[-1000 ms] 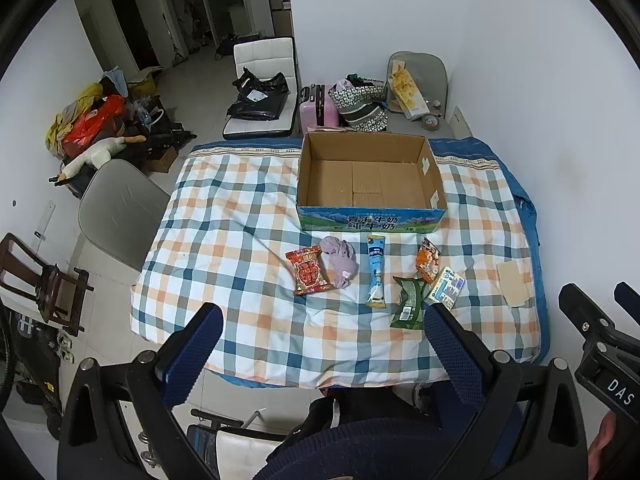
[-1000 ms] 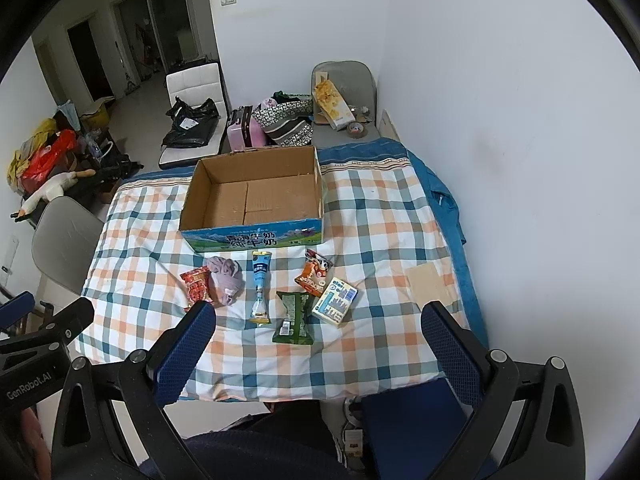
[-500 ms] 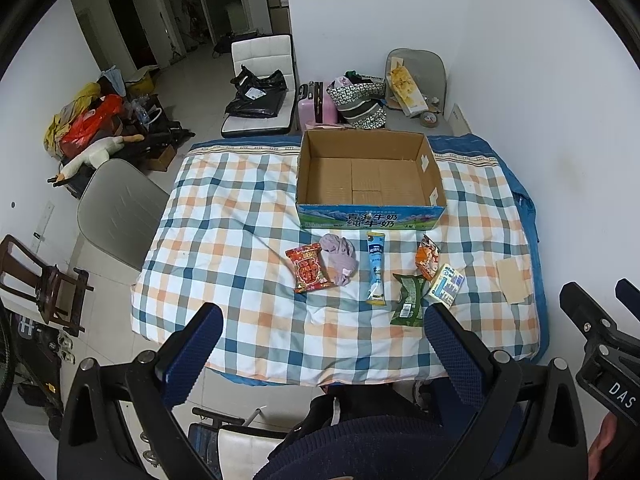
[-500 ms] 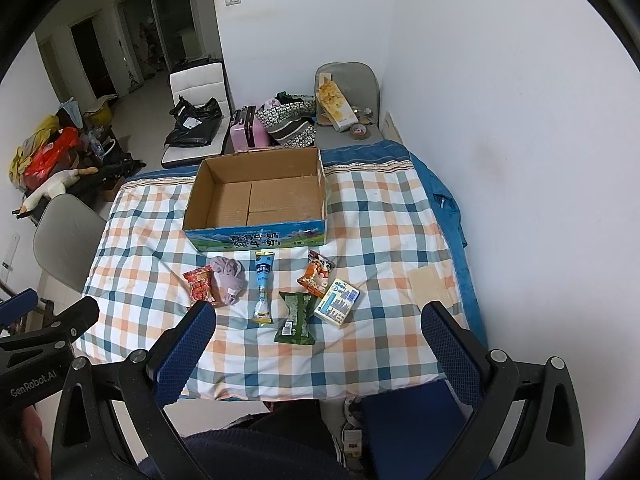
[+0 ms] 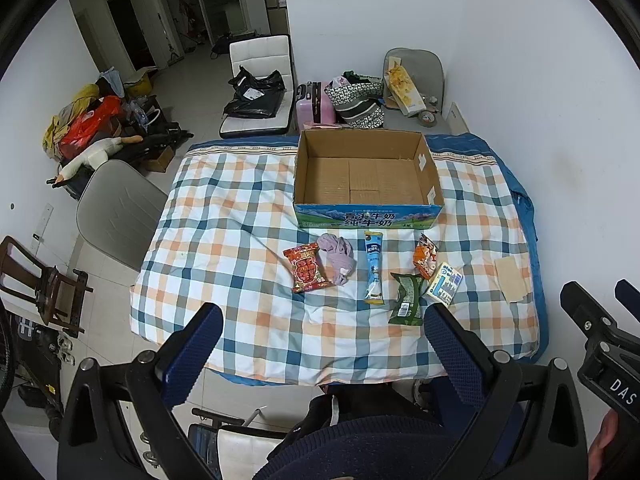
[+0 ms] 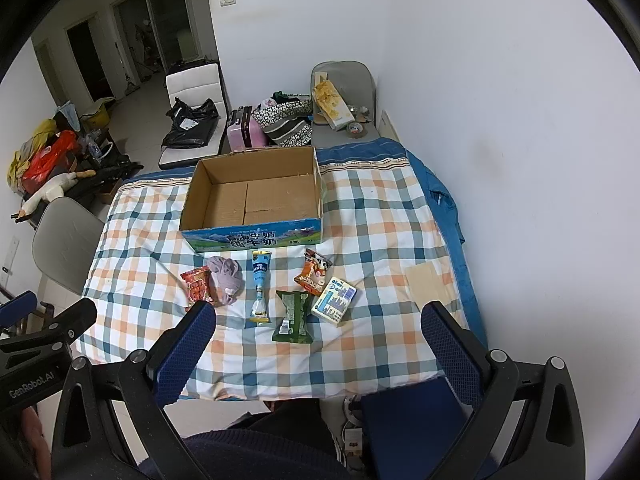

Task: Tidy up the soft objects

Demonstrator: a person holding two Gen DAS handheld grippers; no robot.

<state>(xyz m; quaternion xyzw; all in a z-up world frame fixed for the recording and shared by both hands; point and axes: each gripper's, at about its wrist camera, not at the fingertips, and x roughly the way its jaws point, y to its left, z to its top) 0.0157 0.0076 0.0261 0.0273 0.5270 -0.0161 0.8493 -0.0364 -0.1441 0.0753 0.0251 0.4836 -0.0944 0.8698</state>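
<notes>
An empty cardboard box stands open at the far middle of the checked table. In front of it lies a row: a red snack pack, a crumpled purple cloth, a blue tube pack, a green pack, an orange pack and a white-and-blue carton. My left gripper and right gripper hang open above the table's near edge, holding nothing.
A tan sheet lies on the table's right side. A white wall runs close on the right. A grey chair stands at the left edge. Bags, a pink suitcase and another chair sit beyond the far edge.
Both views have shifted only slightly; the table and items sit a little higher in frame. Nothing on the table has moved, and both grippers stay open.
</notes>
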